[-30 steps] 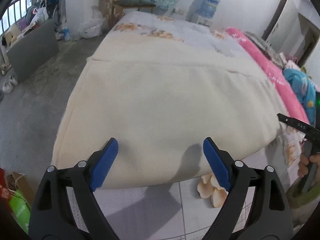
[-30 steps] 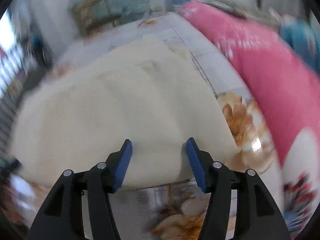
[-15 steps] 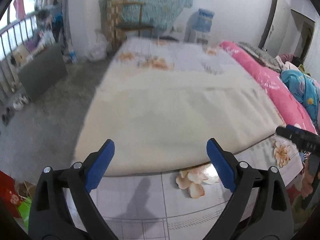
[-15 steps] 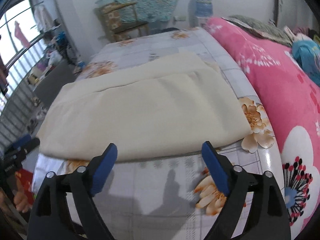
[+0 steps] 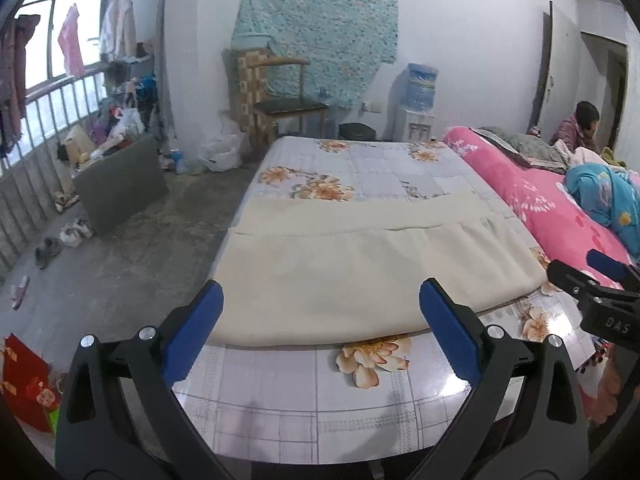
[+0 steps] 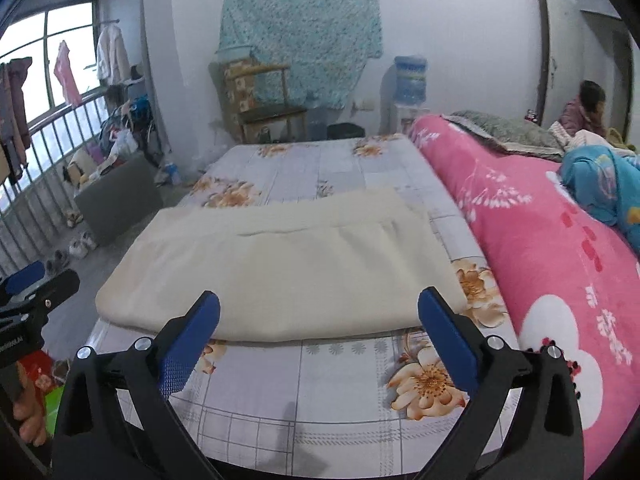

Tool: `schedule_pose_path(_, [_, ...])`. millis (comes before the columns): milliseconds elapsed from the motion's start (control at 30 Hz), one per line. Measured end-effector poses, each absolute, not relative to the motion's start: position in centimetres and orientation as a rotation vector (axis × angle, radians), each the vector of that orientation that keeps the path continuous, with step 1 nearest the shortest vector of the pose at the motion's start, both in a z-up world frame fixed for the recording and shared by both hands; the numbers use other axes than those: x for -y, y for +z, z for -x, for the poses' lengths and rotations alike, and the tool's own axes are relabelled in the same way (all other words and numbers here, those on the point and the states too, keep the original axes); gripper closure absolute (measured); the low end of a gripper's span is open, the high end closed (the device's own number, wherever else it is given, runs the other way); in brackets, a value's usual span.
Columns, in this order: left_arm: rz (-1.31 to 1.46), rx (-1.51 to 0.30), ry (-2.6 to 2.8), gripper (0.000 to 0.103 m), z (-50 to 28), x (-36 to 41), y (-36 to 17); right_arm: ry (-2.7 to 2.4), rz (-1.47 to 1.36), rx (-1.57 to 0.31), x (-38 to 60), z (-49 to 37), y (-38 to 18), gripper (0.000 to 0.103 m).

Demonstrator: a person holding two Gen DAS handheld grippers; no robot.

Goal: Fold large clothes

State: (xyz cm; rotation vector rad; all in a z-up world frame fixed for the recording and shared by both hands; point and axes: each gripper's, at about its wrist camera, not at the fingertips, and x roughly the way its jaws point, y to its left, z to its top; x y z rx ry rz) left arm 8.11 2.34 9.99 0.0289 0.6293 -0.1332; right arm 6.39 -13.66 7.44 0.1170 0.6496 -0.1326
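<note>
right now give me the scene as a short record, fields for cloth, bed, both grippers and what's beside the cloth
cloth: cream cloth, folded in layers, flat near the bed's front edge
bed: floral sheet, bare beyond the cloth
left gripper: open, empty, above the front edge, off the cloth
right gripper: open, empty, off the cloth
beside cloth: pink quilt along its right
fold state: top layer's edge falls short of the far edge

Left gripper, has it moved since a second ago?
Yes. The left gripper has backed away from the cream cloth; its fingers now sit short of the cloth's near edge.
</note>
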Motion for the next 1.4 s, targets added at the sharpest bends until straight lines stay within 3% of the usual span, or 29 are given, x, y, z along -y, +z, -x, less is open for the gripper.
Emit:
schedule_pose_path(367, [-0.102,-0.614,-0.044,0.008,-6.8,-1.6,11.2,-0.198,-0.042,-0.611,12.6,-4.5,9.3,0.006])
schedule_pose_path(900, [-0.012,-0.787,-0.033,0.008,-8.3,-0.8,7.7,-0.173,-0.056,-0.706,13.0,-5.1,7.7,0.006])
schedule_pose_path(1133, [-0.017,-0.814,-0.016,0.008,-8.9,-1.0,6.9,-0.162,-0.054,-0.679,12.8,-5.5,8.1,0.006])
schedule_pose_path(1400, [-0.004,-0.840,0.014,0.008,-9.7,-1.8,6.1,-0.150,-0.036,-0.779,12.0,-6.8,5.9,0.006])
